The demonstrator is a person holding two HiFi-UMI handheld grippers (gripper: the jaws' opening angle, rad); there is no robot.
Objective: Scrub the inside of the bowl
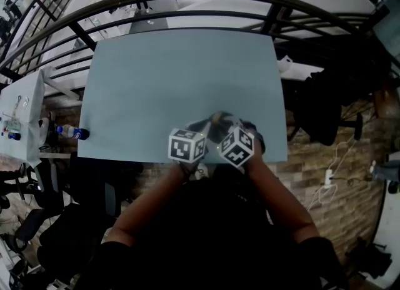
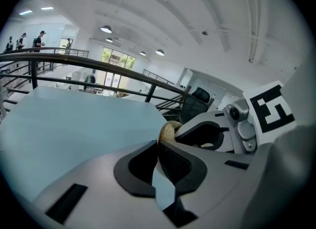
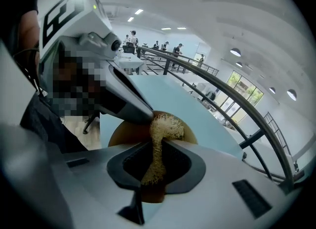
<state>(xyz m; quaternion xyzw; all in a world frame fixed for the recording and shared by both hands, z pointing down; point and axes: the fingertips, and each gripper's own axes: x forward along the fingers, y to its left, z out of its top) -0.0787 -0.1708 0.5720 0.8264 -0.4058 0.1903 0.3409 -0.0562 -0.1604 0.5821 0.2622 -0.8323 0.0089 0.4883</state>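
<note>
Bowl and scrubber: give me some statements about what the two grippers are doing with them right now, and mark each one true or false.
1. The right gripper pinches a tan fibrous scrubber between its jaws. True.
2. The bowl is white. False: it is brown.
3. The left gripper hangs open, well away from the bowl. False: its jaws are closed on the bowl's rim.
4. The bowl is held over the near edge of the light blue table, close to the person. True.
</note>
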